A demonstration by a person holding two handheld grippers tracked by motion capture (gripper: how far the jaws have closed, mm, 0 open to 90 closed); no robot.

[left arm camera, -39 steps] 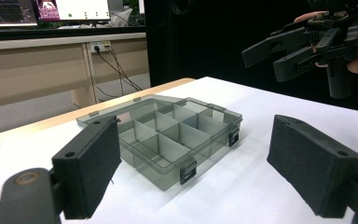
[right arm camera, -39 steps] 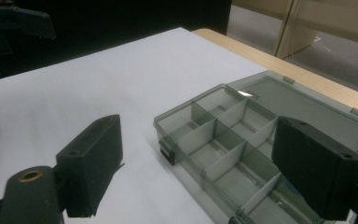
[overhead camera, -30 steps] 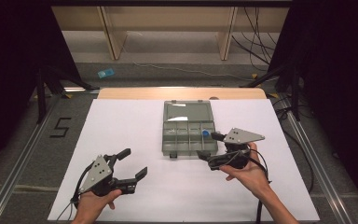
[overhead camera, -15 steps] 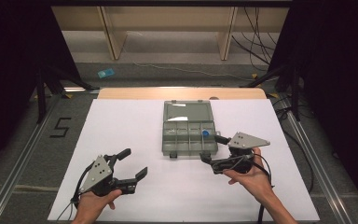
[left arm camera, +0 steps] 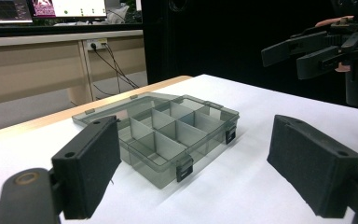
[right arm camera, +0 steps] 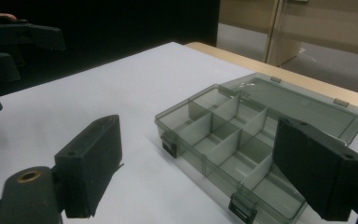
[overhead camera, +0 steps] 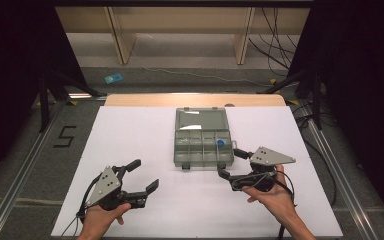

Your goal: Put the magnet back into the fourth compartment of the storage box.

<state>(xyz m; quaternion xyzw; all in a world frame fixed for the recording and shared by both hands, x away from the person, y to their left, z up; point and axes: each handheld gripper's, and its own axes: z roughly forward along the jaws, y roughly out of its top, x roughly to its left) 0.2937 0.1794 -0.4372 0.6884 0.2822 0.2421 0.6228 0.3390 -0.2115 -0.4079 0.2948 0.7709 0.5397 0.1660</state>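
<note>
Fingers [overhead camera: 229, 163] of the right gripper gape wide, empty, just beside the open box [overhead camera: 202, 145] mid-bench; left gripper [overhead camera: 138, 177] likewise wide. A careless reach could shove the light box.

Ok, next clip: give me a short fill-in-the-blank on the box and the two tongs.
1. The organizer box lies with its lid ____.
2. A small ____ item sits in one of its right-hand compartments.
3. The left tongs and right tongs are both ____ and hold nothing.

Missing words: open; blue; open
</note>
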